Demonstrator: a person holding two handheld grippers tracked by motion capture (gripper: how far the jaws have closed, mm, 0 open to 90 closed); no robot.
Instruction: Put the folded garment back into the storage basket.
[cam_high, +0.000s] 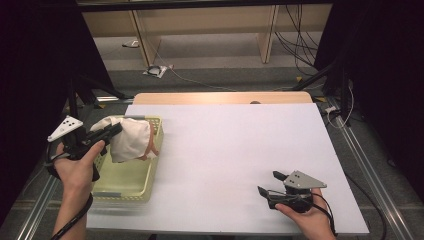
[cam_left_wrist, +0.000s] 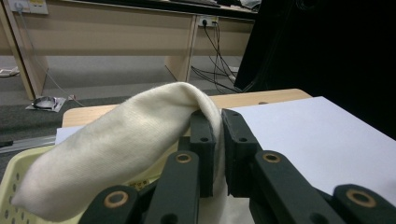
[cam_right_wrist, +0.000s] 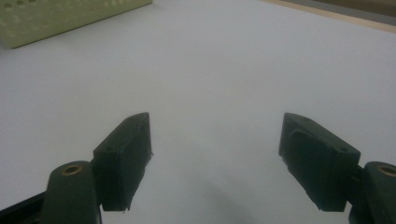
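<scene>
A white sheet (cam_high: 240, 150) covers the wooden table (cam_high: 220, 97). Beyond its far edge, cables (cam_high: 295, 42) trail over grey floor beneath a wooden desk (cam_high: 210, 22).

The basket (cam_high: 131, 186) sits on the sheet (cam_high: 235, 160) at its left edge, the cloth (cam_high: 131, 140) hanging over the basket's far half from the left gripper (cam_high: 116, 129). The right gripper (cam_high: 270, 183) is low over the sheet's near right part, well apart from both
</scene>
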